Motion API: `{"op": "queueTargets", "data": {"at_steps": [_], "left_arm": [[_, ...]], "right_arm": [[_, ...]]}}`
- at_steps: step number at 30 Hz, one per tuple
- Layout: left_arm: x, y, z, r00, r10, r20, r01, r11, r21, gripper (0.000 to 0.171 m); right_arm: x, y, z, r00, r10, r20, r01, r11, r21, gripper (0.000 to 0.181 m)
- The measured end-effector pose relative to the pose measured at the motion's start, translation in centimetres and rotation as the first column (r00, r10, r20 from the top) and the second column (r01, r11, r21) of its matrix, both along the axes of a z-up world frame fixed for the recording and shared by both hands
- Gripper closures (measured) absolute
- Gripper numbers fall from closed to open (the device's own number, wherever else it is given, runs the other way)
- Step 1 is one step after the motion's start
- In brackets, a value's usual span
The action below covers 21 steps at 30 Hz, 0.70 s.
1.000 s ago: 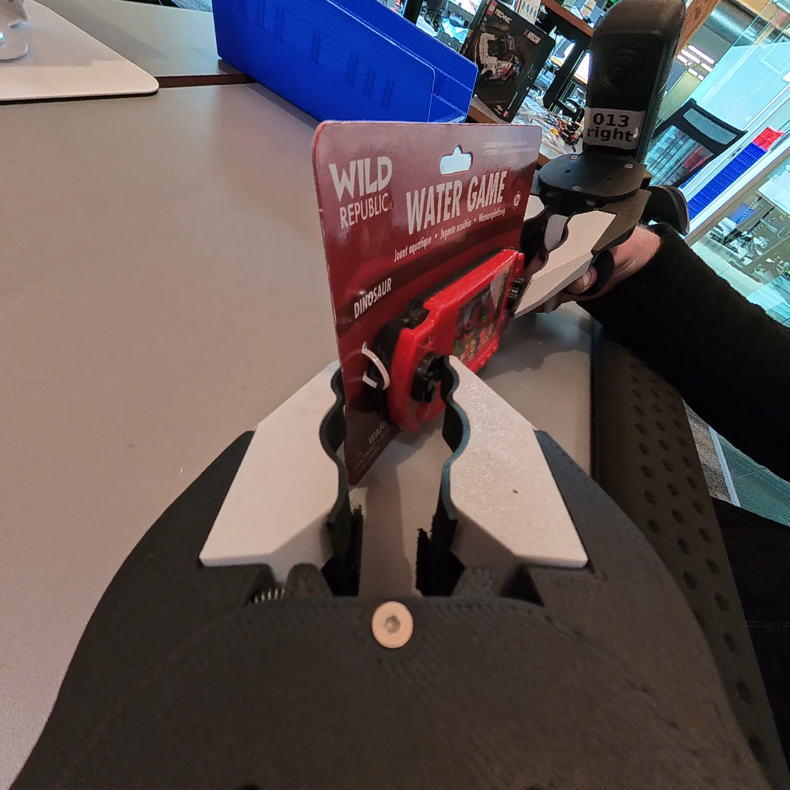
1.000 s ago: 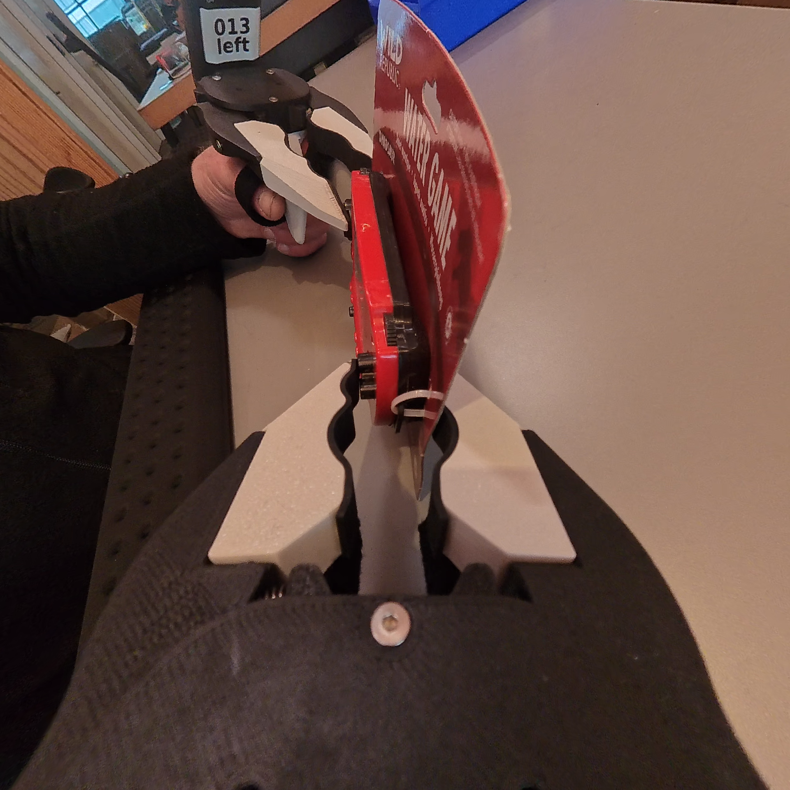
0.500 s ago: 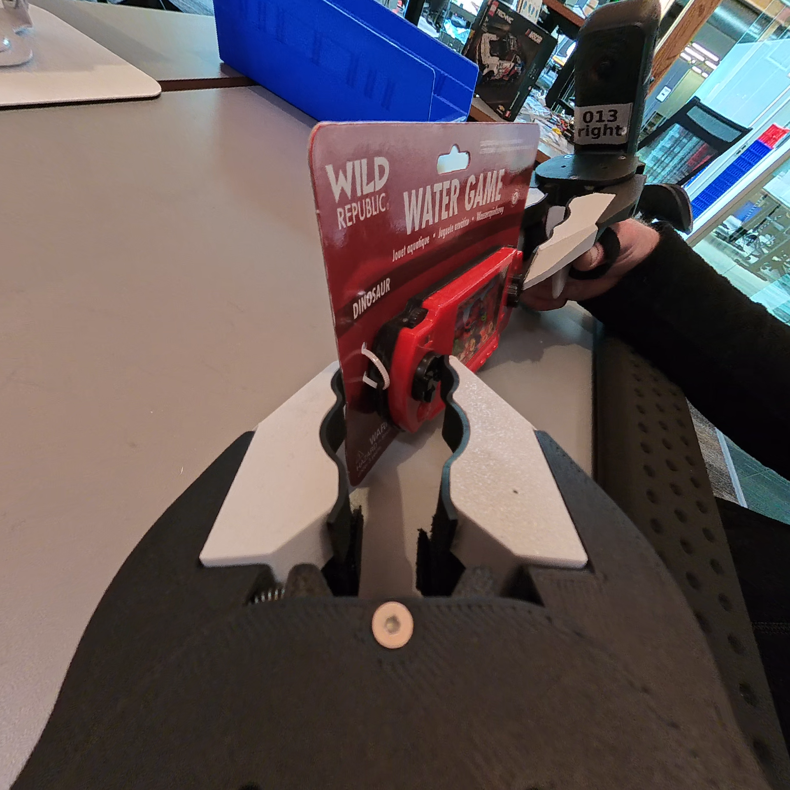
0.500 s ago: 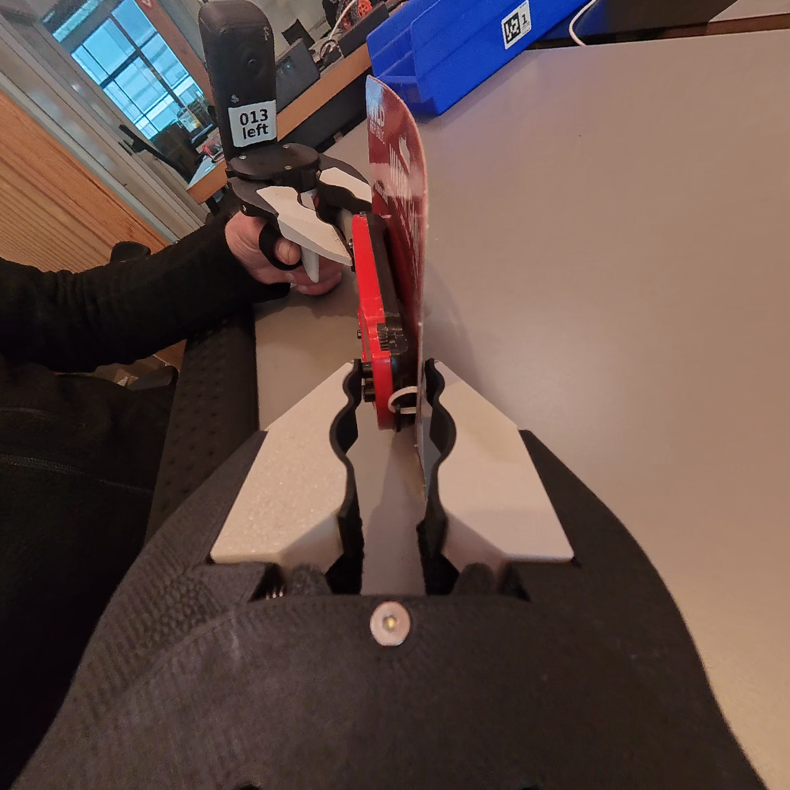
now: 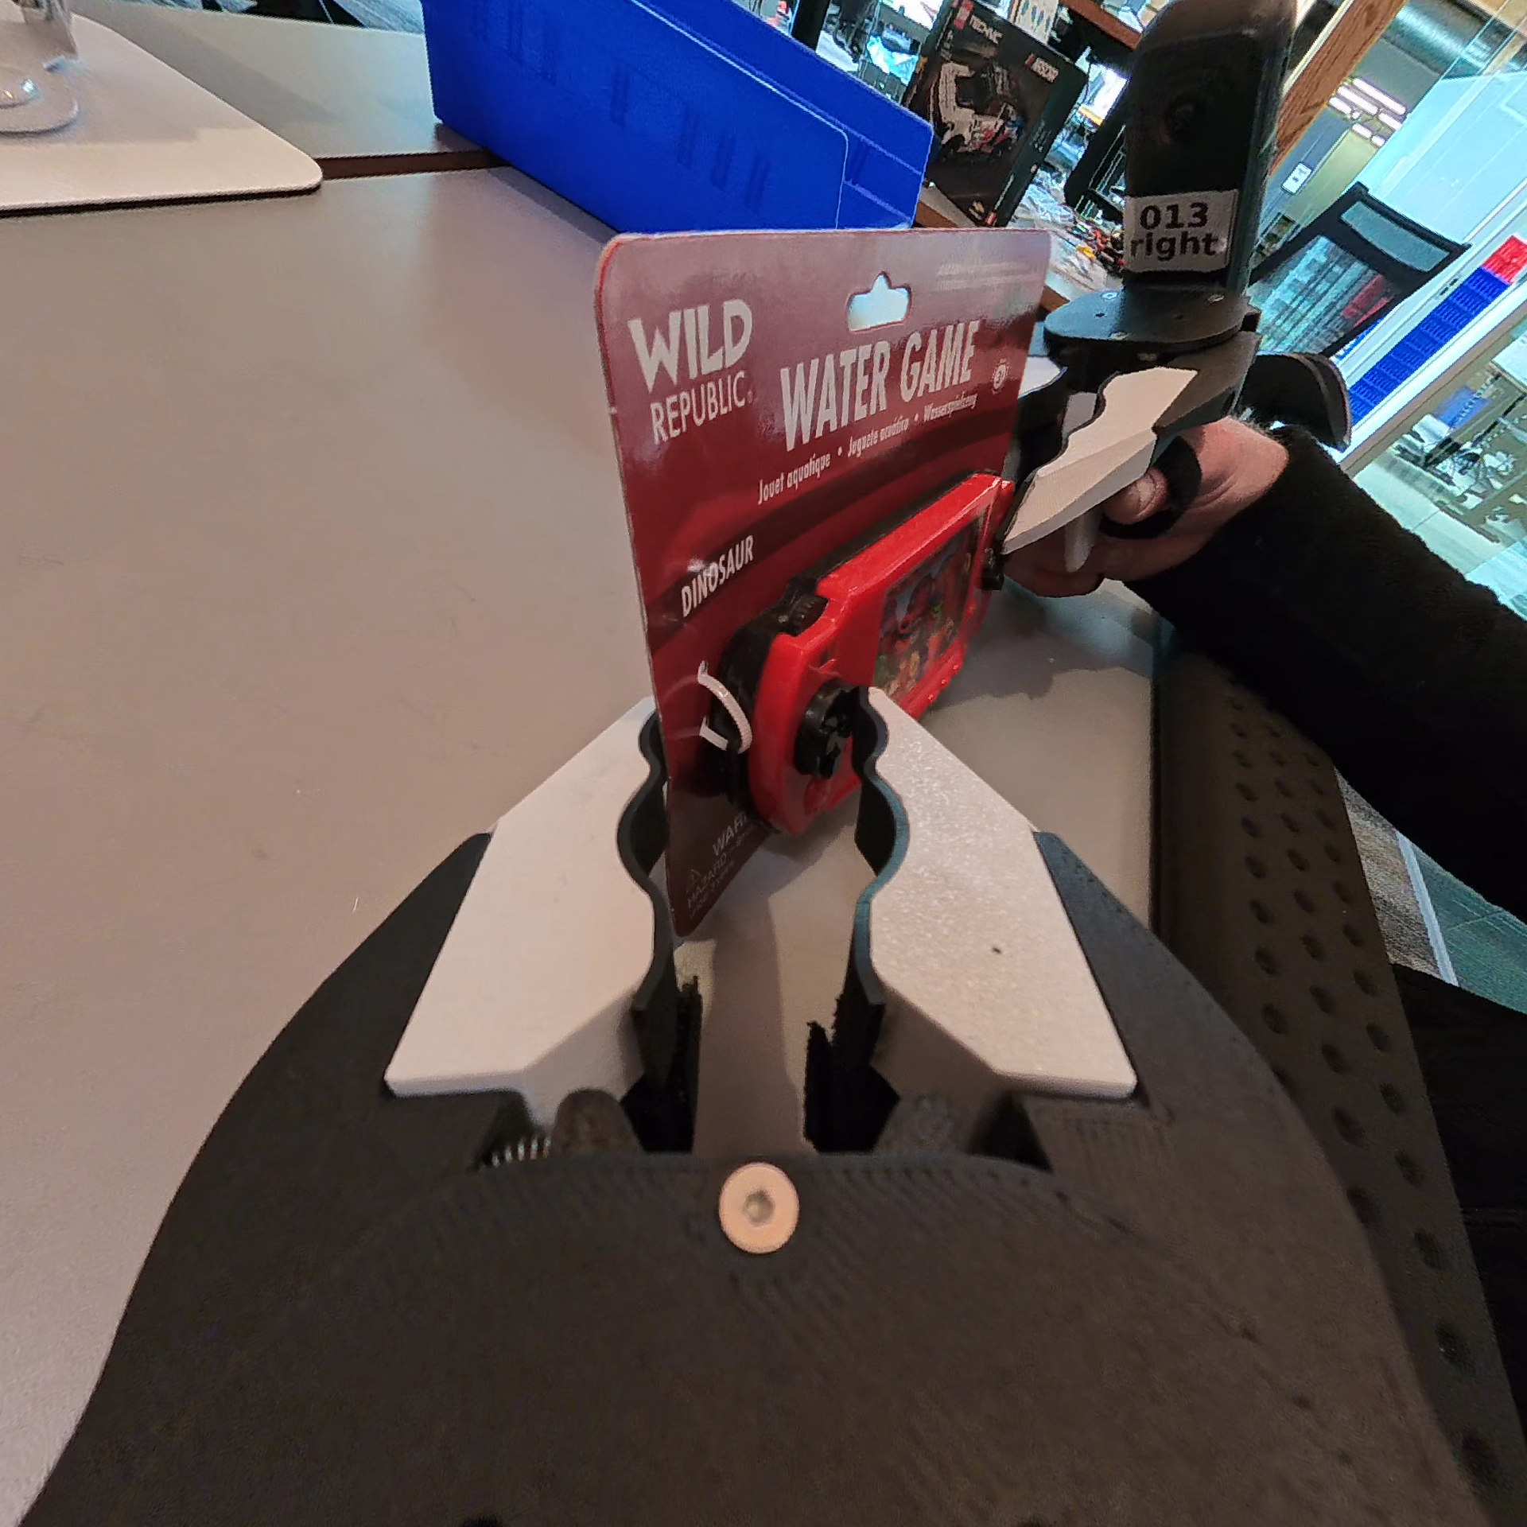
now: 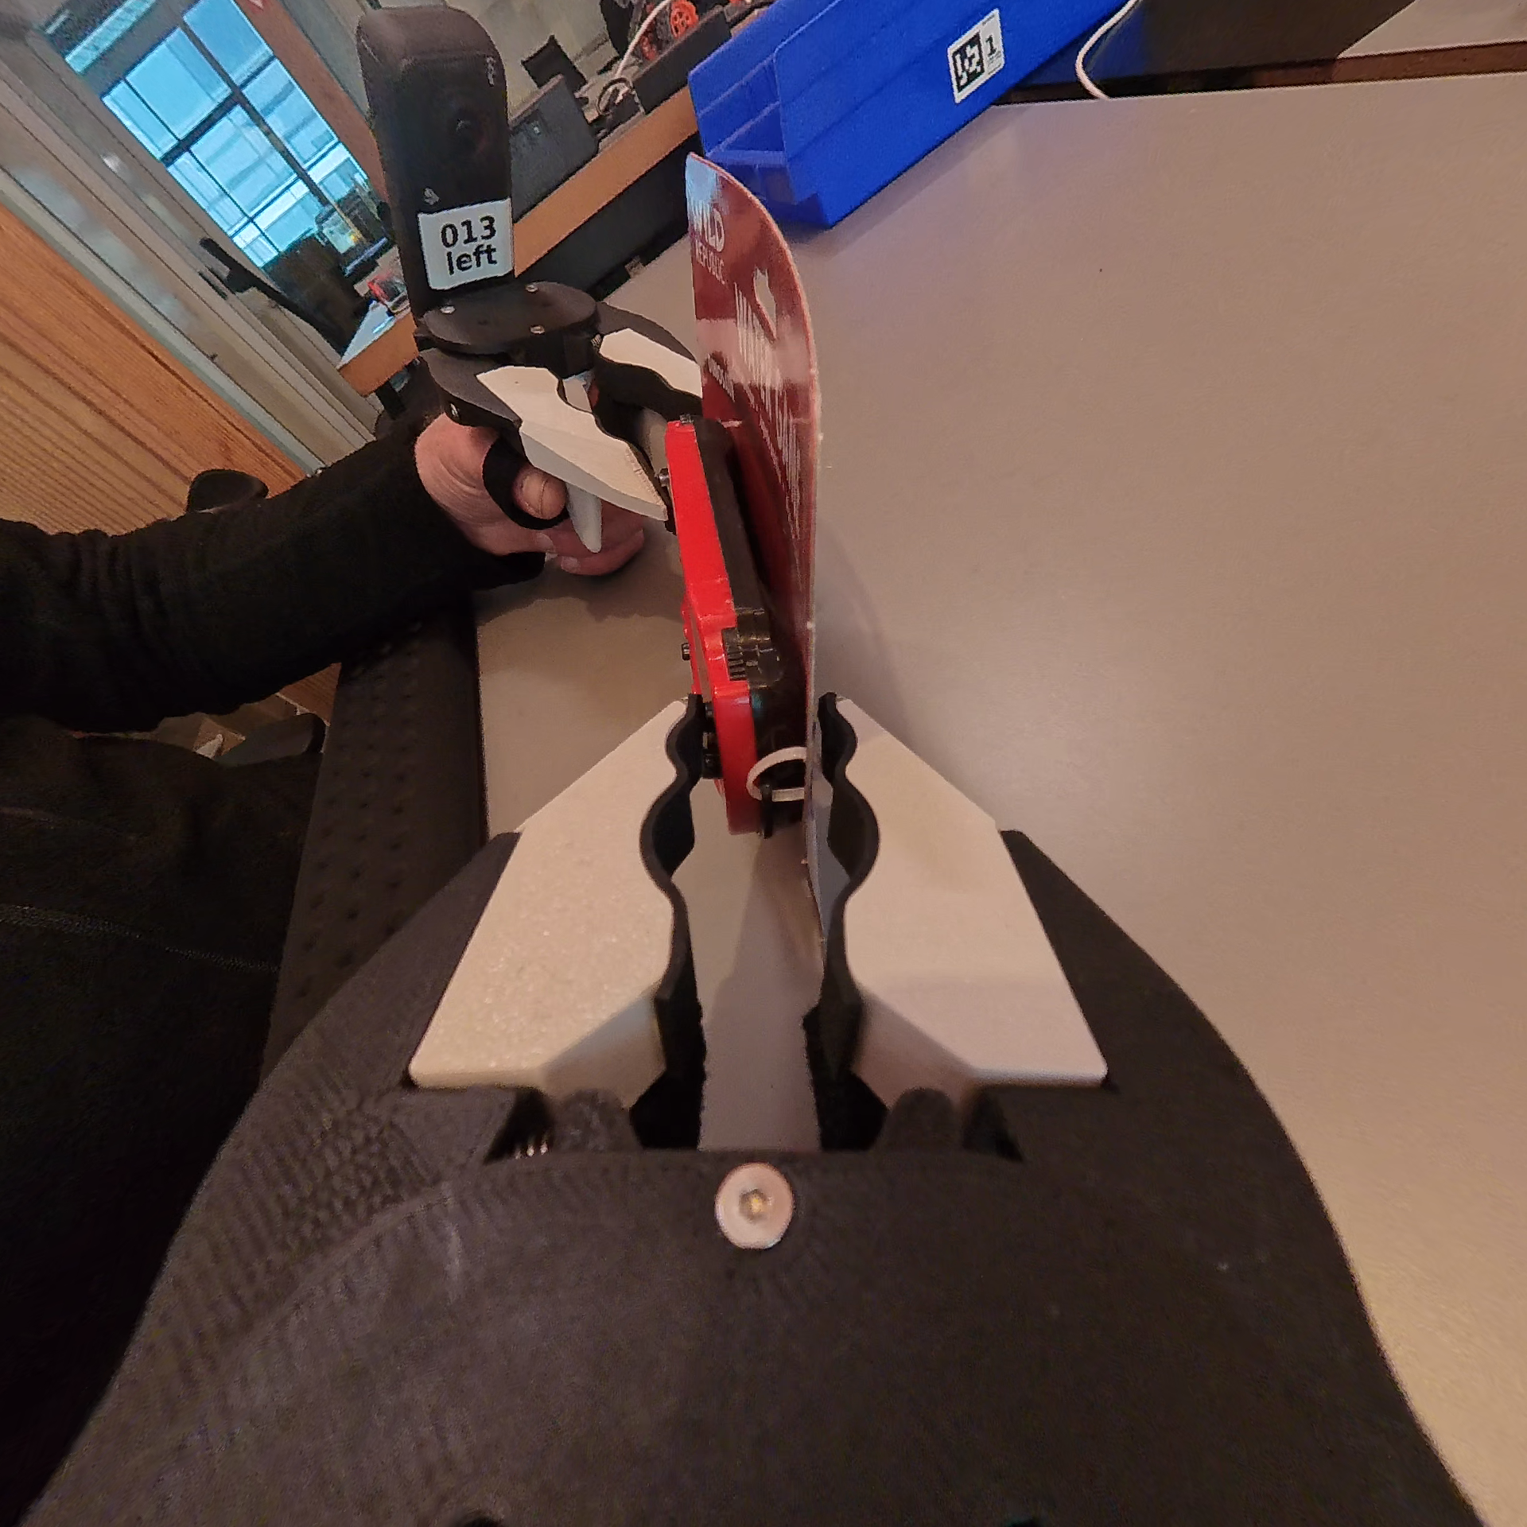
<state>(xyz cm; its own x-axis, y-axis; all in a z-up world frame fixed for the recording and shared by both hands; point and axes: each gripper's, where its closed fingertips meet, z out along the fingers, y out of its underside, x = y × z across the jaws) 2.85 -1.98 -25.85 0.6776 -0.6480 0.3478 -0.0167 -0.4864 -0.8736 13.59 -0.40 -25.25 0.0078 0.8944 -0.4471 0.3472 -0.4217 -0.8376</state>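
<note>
A toy package, a dark red card (image 5: 826, 397) with a red handheld water game (image 5: 892, 628) zip-tied to it, stands upright over the grey table (image 5: 248, 578) near its front edge. My left gripper (image 5: 756, 744) is shut on one end of it, one finger on the card's back and the other on the game. My right gripper (image 6: 756, 727) is shut on the opposite end in the same way. Each gripper shows in the other's view: the right one in the left wrist view (image 5: 1016, 529), the left one in the right wrist view (image 6: 661, 487). The package also shows edge-on in the right wrist view (image 6: 744, 512).
Blue plastic bins (image 5: 661, 124) stand at the table's far side, also in the right wrist view (image 6: 868, 107). A white pad (image 5: 124, 149) lies at the far left. A black perforated surface (image 5: 1281, 909) runs along the table's near edge. Black-sleeved arms (image 6: 206, 595) hold the grippers.
My right gripper's fingers closed in on the package's end and its view tilted. The card, bent a second ago, now stands straighter. My left gripper kept its hold.
</note>
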Motion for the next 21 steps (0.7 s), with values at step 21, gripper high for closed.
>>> {"op": "queueTargets", "data": {"at_steps": [21], "left_arm": [[0.07, -0.04, -0.01, 1.0, 0.0, 0.0, 0.0, 1.0, -0.003, 0.13]], "right_arm": [[0.04, -0.23, 0.08, 1.0, 0.019, -0.005, -0.019, 1.0, -0.001, 0.156]]}}
